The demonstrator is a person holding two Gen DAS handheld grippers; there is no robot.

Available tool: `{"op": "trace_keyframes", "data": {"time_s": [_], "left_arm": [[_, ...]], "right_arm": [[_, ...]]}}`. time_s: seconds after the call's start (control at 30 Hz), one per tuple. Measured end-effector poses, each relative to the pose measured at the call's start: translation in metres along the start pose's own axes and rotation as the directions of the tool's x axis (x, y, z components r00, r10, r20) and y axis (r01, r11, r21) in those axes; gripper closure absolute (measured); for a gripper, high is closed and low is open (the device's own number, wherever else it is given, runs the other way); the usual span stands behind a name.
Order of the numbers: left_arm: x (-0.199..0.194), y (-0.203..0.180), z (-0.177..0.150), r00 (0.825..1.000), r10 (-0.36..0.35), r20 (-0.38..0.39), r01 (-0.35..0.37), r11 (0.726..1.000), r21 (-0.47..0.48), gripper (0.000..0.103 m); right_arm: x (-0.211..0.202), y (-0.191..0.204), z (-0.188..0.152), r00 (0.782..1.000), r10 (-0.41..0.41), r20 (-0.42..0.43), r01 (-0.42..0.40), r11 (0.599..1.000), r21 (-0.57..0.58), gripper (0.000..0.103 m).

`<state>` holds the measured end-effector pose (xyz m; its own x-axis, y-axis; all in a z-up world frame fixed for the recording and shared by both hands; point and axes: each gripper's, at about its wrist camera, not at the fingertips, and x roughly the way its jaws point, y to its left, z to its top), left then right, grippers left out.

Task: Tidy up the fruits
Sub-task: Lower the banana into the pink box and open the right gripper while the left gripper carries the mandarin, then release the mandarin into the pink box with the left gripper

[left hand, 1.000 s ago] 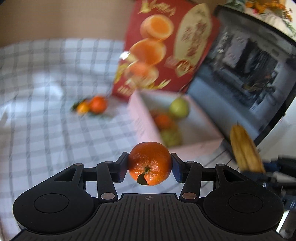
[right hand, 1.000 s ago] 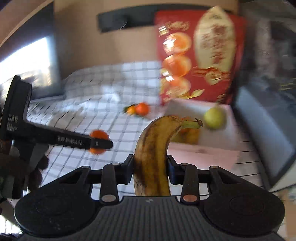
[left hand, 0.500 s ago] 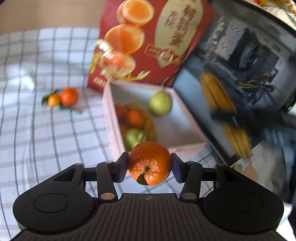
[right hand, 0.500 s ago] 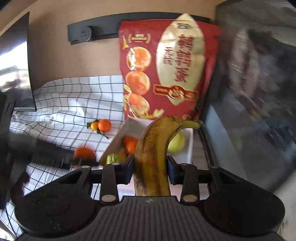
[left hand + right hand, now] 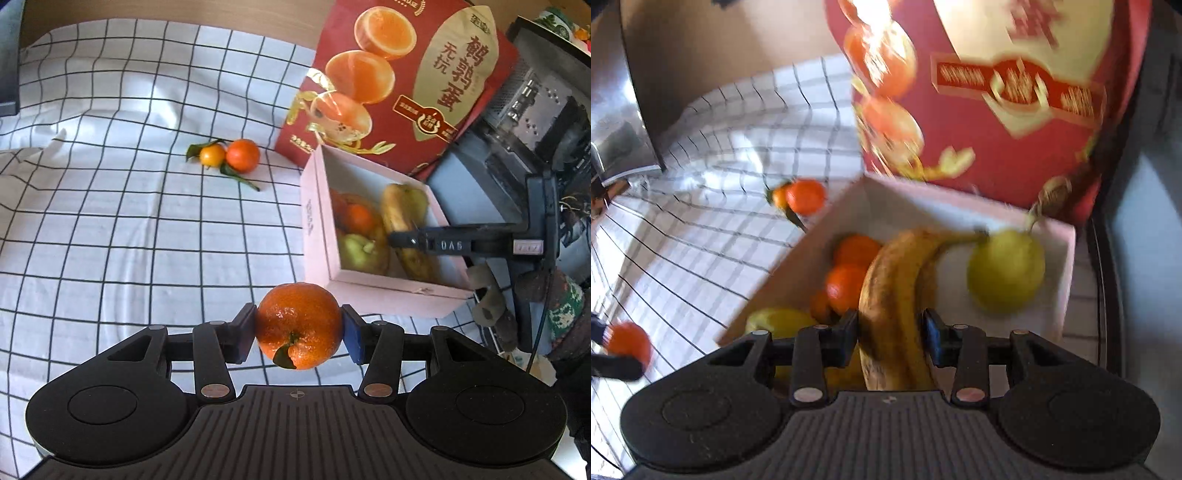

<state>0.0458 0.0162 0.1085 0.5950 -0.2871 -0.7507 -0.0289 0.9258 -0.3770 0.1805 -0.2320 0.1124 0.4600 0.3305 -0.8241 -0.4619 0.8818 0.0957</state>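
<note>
My left gripper [image 5: 298,334] is shut on an orange mandarin [image 5: 298,325] and holds it above the checked cloth, just short of the pink box's [image 5: 314,206] near corner. My right gripper [image 5: 891,334] is shut on a spotted banana [image 5: 892,291] and holds it inside the pink box [image 5: 1065,273]; it also shows in the left wrist view [image 5: 399,236]. The box holds mandarins [image 5: 849,280], a green pear [image 5: 1006,271] and another green fruit [image 5: 356,251]. Two small mandarins with leaves [image 5: 231,157] lie on the cloth left of the box.
A tall red printed carton [image 5: 402,85] stands right behind the box. A dark appliance [image 5: 532,122] stands to the right of it. The checked cloth [image 5: 110,221] covers the table to the left; a dark object [image 5: 613,122] stands at its far left.
My right gripper has carried the banana down into the pink box. My left gripper has moved closer to the box with the mandarin still held.
</note>
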Motion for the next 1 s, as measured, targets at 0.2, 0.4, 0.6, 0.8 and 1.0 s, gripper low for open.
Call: {"op": "trace_keyframes", "data": {"time_s": [0.2, 0.4, 0.6, 0.8, 1.0], "left_arm": [[0.008, -0.007, -0.001, 1.0, -0.02, -0.01, 0.02, 1.0, -0.007, 0.049], [0.016, -0.019, 0.005, 0.999, -0.052, -0.007, 0.052, 0.998, 0.019, 0.049], [0.025, -0.048, 0.025, 0.993, -0.12, -0.006, 0.12, 0.987, 0.11, 0.049], [0.052, -0.09, 0.059, 0.982, -0.186, -0.033, 0.189, 0.964, 0.186, 0.049], [0.101, -0.109, 0.068, 0.968, -0.204, -0.145, 0.225, 0.962, 0.156, 0.049]], "right_arm": [[-0.001, -0.009, -0.012, 0.997, -0.077, 0.014, 0.076, 0.997, 0.02, 0.066], [-0.031, -0.006, -0.018, 0.994, -0.079, 0.079, 0.077, 0.997, 0.022, 0.065], [-0.074, 0.004, -0.036, 0.973, -0.162, 0.163, 0.151, 0.985, 0.079, 0.051], [-0.115, 0.029, -0.074, 0.955, -0.195, 0.223, 0.176, 0.979, 0.102, 0.041], [-0.135, 0.037, -0.096, 0.945, -0.236, 0.227, 0.208, 0.968, 0.139, 0.04]]}}
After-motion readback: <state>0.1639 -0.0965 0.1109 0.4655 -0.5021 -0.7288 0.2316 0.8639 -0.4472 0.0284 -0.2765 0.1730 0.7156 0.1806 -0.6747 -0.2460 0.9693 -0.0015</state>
